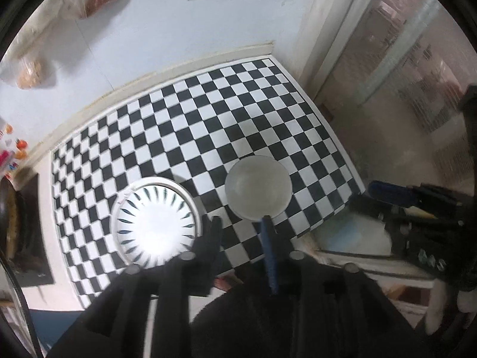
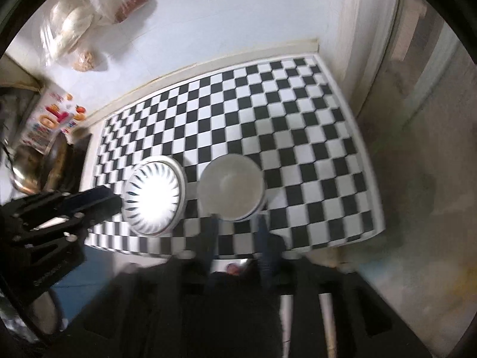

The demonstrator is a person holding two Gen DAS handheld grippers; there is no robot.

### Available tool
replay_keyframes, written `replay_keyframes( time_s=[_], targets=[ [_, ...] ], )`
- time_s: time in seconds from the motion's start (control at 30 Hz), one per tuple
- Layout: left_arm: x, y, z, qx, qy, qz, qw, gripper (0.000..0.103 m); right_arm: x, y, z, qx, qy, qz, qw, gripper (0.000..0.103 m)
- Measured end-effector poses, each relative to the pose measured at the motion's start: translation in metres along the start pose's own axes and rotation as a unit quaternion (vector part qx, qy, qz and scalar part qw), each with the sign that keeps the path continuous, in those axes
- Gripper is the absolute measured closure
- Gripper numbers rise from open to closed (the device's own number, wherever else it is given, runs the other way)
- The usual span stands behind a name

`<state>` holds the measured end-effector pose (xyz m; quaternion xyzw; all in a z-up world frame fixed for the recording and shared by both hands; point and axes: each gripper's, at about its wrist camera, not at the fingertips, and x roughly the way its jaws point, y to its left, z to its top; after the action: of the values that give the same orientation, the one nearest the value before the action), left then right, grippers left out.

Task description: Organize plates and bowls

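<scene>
1. Judged step: a sorting pause with two groups of ware already set side by side near the front of the checkered mat [image 1: 238, 104].
2. To the left, a striped bowl [image 1: 155, 226] sitting in a white plate [image 1: 167, 181]; to the right, close beside but apart from it, a plain bowl [image 1: 258, 188], which in the right wrist view seems to have a second rim under it, though blur makes that hard to confirm.
3. Left gripper [image 1: 240, 232]: pointing steeply down over the gap between the two groups, fingers parted, nothing between them, no pad pressing on anything; blue finger tip overlapping the plain bowl's near rim in the picture, contact not clear.
4. Right gripper [image 2: 235, 229]: fingers wide apart and empty, tips just short of the plain bowl's near rim; view smeared.
5. Next move, as a guess: either reach for further ware or nest like with like; calls for straddling one rim squarely and closing only on that rim, without nudging the neighbour.
6. Edges: near border of the mat close under both grippers, so little margin toward the front; wall [image 1: 179, 29] at the back; dark wok [image 1: 12, 217] off the left side.
7. Open room: most of the mat behind and to the right of the ware bare, good for shifting a piece backward.
</scene>
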<state>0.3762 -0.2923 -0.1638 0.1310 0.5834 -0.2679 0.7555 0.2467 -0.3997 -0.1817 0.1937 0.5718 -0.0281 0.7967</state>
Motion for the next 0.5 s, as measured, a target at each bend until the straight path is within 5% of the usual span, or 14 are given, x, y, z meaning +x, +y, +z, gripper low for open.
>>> replay_keyframes(
  time_s=[0.07,0.5],
  targets=[
    [0.015,0.007,0.006,-0.015,0.010,-0.004,0.9998,0.069,0.007,-0.010,0.002,0.021,-0.002,0.023,1.000,0.018],
    [0.157,0.069,0.041,-0.148,0.128,-0.073,0.9780,0.069,0.117,-0.070,0.030,0.100,0.039,0.051,0.993,0.001]
  ],
)
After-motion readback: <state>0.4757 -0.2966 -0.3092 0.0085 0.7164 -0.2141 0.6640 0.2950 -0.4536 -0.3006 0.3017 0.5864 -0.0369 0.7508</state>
